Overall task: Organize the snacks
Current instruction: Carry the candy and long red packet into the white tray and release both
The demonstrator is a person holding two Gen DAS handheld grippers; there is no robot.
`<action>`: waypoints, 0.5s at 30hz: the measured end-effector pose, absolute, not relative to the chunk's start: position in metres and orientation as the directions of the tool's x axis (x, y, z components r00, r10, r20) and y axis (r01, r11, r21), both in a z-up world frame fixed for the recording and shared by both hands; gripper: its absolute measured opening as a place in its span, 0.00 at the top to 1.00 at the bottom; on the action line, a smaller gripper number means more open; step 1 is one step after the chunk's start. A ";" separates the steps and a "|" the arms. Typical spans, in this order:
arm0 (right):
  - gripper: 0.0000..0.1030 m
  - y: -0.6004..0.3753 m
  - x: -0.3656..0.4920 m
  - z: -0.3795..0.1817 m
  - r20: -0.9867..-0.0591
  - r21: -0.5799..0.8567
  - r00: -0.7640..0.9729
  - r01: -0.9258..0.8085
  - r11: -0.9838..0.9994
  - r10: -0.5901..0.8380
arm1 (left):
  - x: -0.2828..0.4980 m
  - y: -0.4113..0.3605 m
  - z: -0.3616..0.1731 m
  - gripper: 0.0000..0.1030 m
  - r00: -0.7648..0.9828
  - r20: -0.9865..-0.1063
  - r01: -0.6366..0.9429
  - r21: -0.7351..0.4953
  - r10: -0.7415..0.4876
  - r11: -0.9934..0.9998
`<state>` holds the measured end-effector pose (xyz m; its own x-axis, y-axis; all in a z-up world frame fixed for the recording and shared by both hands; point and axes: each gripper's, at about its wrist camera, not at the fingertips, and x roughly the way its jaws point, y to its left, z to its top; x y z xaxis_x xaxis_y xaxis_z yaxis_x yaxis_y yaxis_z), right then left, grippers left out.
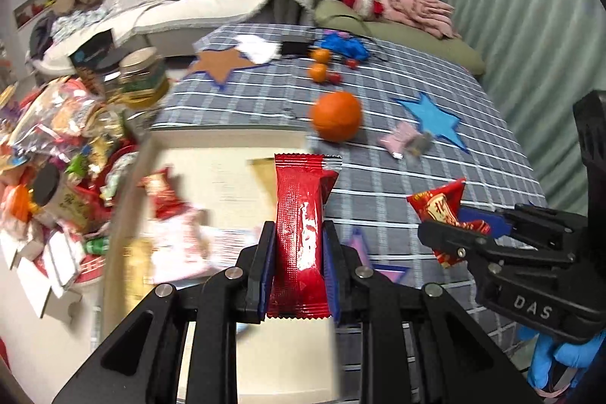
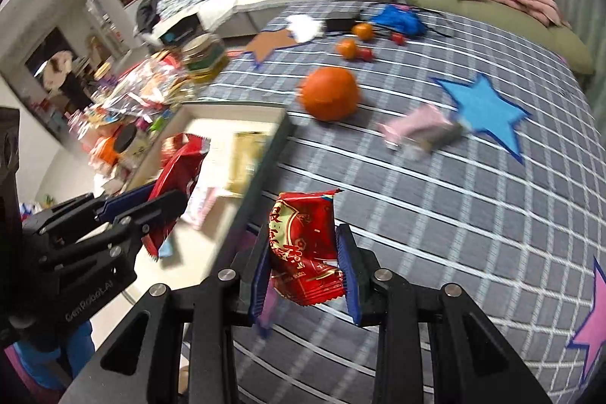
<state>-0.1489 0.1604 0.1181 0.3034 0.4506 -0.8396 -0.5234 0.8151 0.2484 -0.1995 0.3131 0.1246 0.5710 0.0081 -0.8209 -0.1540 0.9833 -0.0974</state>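
My left gripper [image 1: 299, 233] is shut on a long red snack packet [image 1: 301, 222], held upright above the right edge of a shallow cream box [image 1: 227, 177]. The box holds a few snack packets [image 1: 170, 214]. My right gripper [image 2: 305, 237] is shut on a red snack packet with gold print [image 2: 303, 245], above the checked cloth just right of the box [image 2: 212, 124]. Each gripper shows in the other's view: the right one [image 1: 454, 226] with its red packet [image 1: 443, 207], the left one [image 2: 159, 203] with its red packet [image 2: 178, 169].
A large orange [image 1: 336, 116] lies on the grey checked cloth [image 1: 454, 158] beyond the box, with a pink wrapped snack [image 1: 405, 139] and a blue star patch [image 1: 435, 120] to its right. Small oranges [image 1: 320, 63] lie farther back. A heap of snacks and jars [image 1: 75, 139] is at the left.
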 end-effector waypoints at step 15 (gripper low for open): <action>0.50 0.282 -0.152 0.080 -0.921 0.218 0.113 -0.647 0.731 0.374 | -0.220 0.383 0.063 0.19 0.422 -0.892 -0.353 0.001 0.160 0.936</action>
<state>-0.1525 0.2822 0.0796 0.1128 0.3737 -0.9207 -0.6466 0.7312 0.2176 -0.2197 0.3827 0.0632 0.4222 0.1602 -0.8923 -0.3529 0.9356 0.0010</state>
